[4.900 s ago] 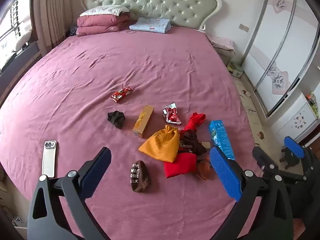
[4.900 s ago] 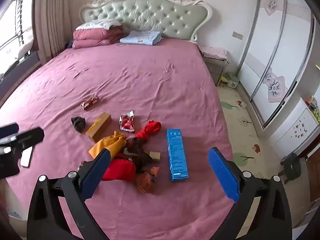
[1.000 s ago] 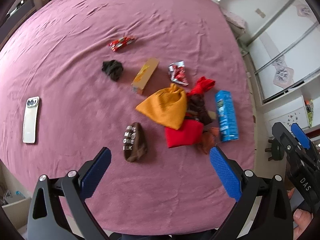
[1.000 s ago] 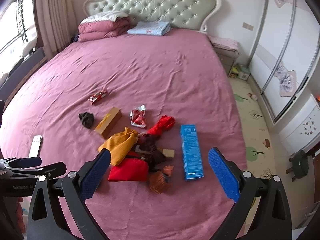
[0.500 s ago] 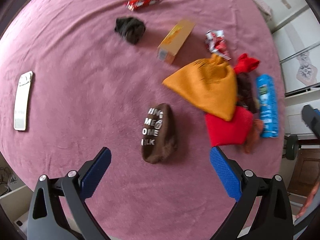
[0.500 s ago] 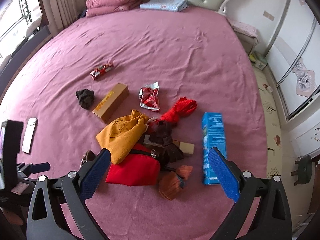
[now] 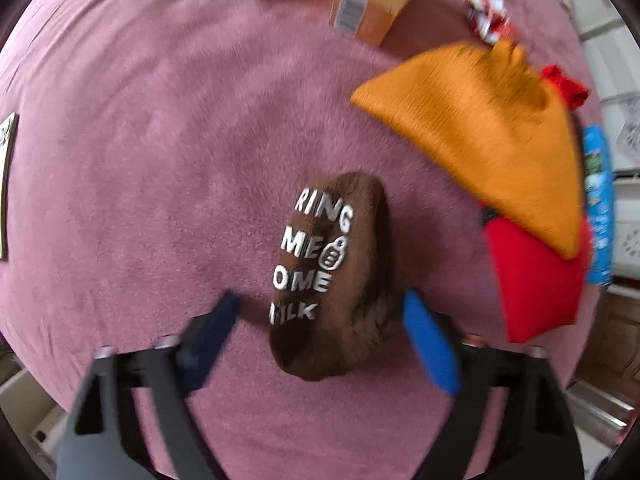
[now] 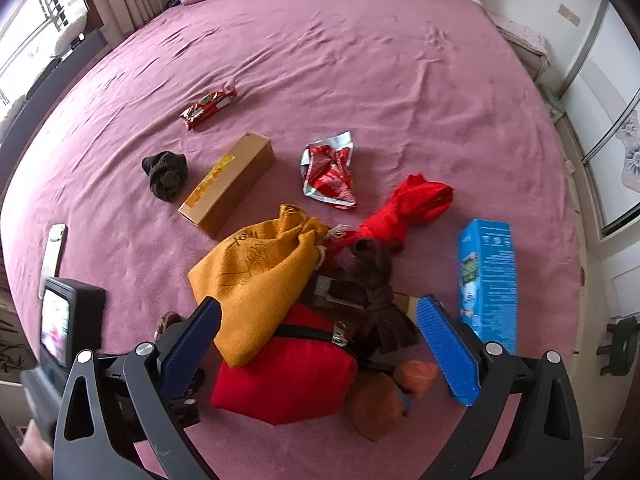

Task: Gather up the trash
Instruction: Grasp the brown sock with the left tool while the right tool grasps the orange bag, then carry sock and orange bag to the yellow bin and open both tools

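My left gripper (image 7: 320, 300) points straight down at the bed, its jaws closing around a brown sock with white lettering (image 7: 332, 248). The right pad (image 7: 424, 340) is at the sock's edge; the left pad (image 7: 216, 320) stands apart from it. My right gripper (image 8: 318, 306) hangs open above a pile: an orange drawstring bag (image 8: 264, 276), a red pouch (image 8: 288, 376) and dark brown socks (image 8: 368, 280). Loose on the cover are a red-silver wrapper (image 8: 328, 172), a red candy wrapper (image 8: 208, 106), a tan box (image 8: 228, 184) and a blue box (image 8: 486, 280).
A black sock (image 8: 165, 174), a red cloth (image 8: 408, 208), an orange-brown sock (image 8: 384, 396) and a phone (image 8: 54, 252) also lie on the purple bed cover (image 8: 360, 60). The bed's right edge drops to the floor by white wardrobes (image 8: 616, 100). Pillows sit at the headboard.
The left gripper has dropped onto the brown sock, which now fills its view, and its jaws have narrowed. The right gripper has come lower and closer over the pile.
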{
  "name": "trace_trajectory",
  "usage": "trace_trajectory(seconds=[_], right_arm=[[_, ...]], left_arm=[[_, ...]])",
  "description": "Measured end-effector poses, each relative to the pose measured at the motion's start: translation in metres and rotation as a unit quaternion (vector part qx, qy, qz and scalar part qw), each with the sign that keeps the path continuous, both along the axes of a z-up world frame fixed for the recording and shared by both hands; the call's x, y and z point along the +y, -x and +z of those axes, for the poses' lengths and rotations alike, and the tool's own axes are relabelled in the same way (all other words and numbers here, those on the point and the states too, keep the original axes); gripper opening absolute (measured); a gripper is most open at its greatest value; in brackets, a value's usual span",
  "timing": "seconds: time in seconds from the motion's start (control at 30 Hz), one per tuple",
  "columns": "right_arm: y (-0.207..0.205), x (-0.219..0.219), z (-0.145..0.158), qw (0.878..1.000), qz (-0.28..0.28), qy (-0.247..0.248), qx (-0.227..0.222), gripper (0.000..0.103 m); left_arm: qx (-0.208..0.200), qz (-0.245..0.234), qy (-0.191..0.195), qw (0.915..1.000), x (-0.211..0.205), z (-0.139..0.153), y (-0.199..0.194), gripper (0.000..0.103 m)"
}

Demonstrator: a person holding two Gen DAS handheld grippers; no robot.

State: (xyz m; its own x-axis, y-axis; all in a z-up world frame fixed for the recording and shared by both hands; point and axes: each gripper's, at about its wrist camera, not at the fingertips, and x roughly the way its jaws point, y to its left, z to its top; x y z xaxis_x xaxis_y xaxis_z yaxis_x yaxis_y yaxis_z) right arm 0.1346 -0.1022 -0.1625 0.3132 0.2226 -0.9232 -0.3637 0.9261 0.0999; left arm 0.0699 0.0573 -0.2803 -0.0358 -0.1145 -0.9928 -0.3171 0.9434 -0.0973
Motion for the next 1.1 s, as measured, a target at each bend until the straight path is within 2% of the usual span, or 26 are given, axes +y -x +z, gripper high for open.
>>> trace_trajectory(seconds=[0.07,0.13,0.2,0.27,0.3,0.4,0.5,0.53,0.6,0.67,0.83,0.97,1.1], right_arm=[[-0.003,0.004,-0.004,1.0,0.005,-0.007,0.01,0.094],[-0.005,0.009,-0.007,1.0,0.013,-0.016,0.019,0.094],[-0.006,0.016,-0.01,0.999,0.02,-0.023,0.027,0.094],[-0.007,0.022,-0.015,0.999,0.025,-0.023,0.032,0.094],[-0.008,0.026,-0.02,0.999,0.027,-0.018,0.038,0.094],[-0.012,0.035,-0.035,0.998,0.031,-0.008,0.059,0.09],[-0.015,0.043,-0.052,0.995,0.035,0.002,0.09,0.067],[-0.015,0.044,-0.054,0.995,0.036,0.004,0.095,0.053],[-0.014,0.044,-0.054,0.995,0.033,0.011,0.091,0.046],[-0.012,0.042,-0.048,0.996,0.031,0.005,0.087,0.034],[-0.008,0.029,-0.023,0.997,0.022,-0.027,0.076,0.024],[0.0,0.004,0.009,0.996,0.0,-0.061,0.065,0.023],[0.012,-0.028,0.036,0.996,-0.023,-0.075,0.049,0.023]], left_arm=[[0.002,-0.012,-0.013,0.9998,-0.004,-0.003,-0.002,0.067],[-0.005,-0.012,-0.02,0.9997,-0.005,0.001,-0.003,0.053],[-0.008,-0.002,-0.019,0.9998,0.001,0.004,-0.004,0.028],[-0.01,0.014,-0.001,0.9999,0.008,0.006,-0.006,0.017],[-0.014,0.025,0.012,0.9995,0.014,0.007,-0.006,0.015],[-0.032,0.042,0.033,0.9981,0.027,0.013,-0.007,0.014],[-0.045,0.049,0.041,0.9969,0.035,0.019,-0.01,0.014],[-0.05,0.05,0.043,0.9966,0.037,0.022,-0.012,0.013],[-0.058,0.053,0.046,0.9958,0.039,0.029,-0.015,0.013],[-0.065,0.055,0.048,0.9952,0.041,0.036,-0.016,0.013],[-0.091,0.043,0.054,0.9935,0.037,0.062,-0.023,0.013],[-0.11,0.024,0.06,0.9918,0.018,0.084,-0.02,0.013],[-0.13,-0.01,0.066,0.9893,-0.002,0.114,-0.01,0.013]])
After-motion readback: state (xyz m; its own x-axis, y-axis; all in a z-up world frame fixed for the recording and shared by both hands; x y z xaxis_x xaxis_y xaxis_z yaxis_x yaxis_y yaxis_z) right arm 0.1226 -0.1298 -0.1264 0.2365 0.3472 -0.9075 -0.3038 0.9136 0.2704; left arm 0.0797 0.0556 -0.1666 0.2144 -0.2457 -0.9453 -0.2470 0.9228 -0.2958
